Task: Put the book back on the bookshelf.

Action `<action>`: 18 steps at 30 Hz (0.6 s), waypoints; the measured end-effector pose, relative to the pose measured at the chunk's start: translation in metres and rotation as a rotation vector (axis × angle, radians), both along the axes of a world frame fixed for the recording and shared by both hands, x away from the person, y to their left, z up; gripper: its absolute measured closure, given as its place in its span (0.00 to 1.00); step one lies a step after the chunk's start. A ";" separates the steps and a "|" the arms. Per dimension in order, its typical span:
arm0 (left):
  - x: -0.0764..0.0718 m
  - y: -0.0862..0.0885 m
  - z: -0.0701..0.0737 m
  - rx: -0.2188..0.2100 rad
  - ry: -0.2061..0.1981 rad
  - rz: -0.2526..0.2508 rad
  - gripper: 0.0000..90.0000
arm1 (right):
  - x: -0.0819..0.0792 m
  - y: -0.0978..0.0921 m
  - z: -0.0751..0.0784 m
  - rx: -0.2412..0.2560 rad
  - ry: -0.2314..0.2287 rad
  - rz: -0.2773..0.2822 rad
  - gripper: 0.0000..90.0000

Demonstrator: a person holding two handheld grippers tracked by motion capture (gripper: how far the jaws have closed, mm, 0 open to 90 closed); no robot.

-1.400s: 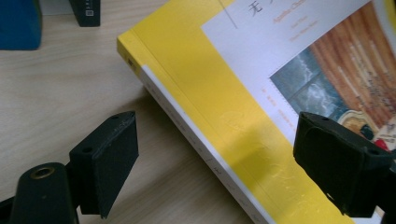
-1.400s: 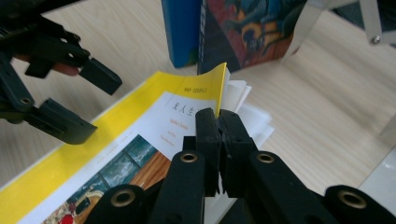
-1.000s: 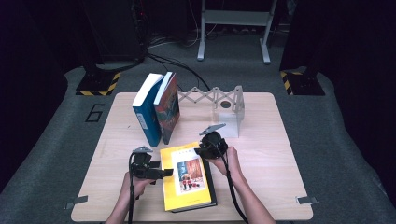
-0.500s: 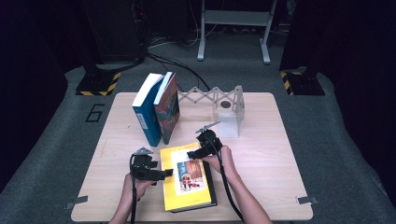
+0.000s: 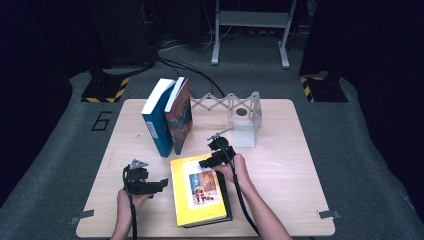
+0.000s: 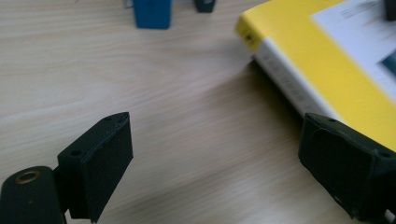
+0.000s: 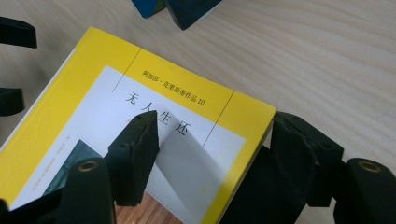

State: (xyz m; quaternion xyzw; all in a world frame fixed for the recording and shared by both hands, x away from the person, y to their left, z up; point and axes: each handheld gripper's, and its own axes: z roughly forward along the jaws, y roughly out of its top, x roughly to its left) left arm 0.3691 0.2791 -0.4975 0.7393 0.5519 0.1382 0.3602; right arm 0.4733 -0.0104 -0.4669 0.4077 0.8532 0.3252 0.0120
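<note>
Lying flat on a pale wooden table (image 5: 280, 165), yellow book (image 5: 200, 192), right gripper (image 5: 212, 159) spread over its corner, left gripper (image 5: 152, 185) spread beside it, grey carpet (image 5: 365, 150), dark room.

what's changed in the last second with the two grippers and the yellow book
The right gripper has come toward the person and down, from beyond the far edge of the yellow book to its far right corner, one jaw over the cover and one off the edge, open and not yet closed on it. The left gripper stayed open beside the book's left edge. The book, the two upright books and the white stand have not moved.
</note>
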 end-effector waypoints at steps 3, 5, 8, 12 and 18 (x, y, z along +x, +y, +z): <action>0.001 0.004 -0.010 0.031 0.009 0.019 0.11 | 0.001 -0.001 -0.001 0.018 -0.007 -0.001 0.45; 0.001 0.007 -0.012 0.064 0.015 0.008 0.11 | 0.000 -0.003 0.000 0.037 -0.012 -0.017 0.55; 0.001 0.007 -0.015 0.066 0.011 0.015 0.10 | -0.003 -0.001 0.003 0.017 -0.056 -0.015 0.64; 0.001 0.005 -0.016 0.081 0.019 0.005 0.11 | -0.006 0.004 0.007 -0.004 -0.096 0.005 0.81; 0.000 0.003 -0.020 0.067 0.018 0.000 0.11 | -0.006 0.003 0.013 0.005 -0.092 0.032 0.93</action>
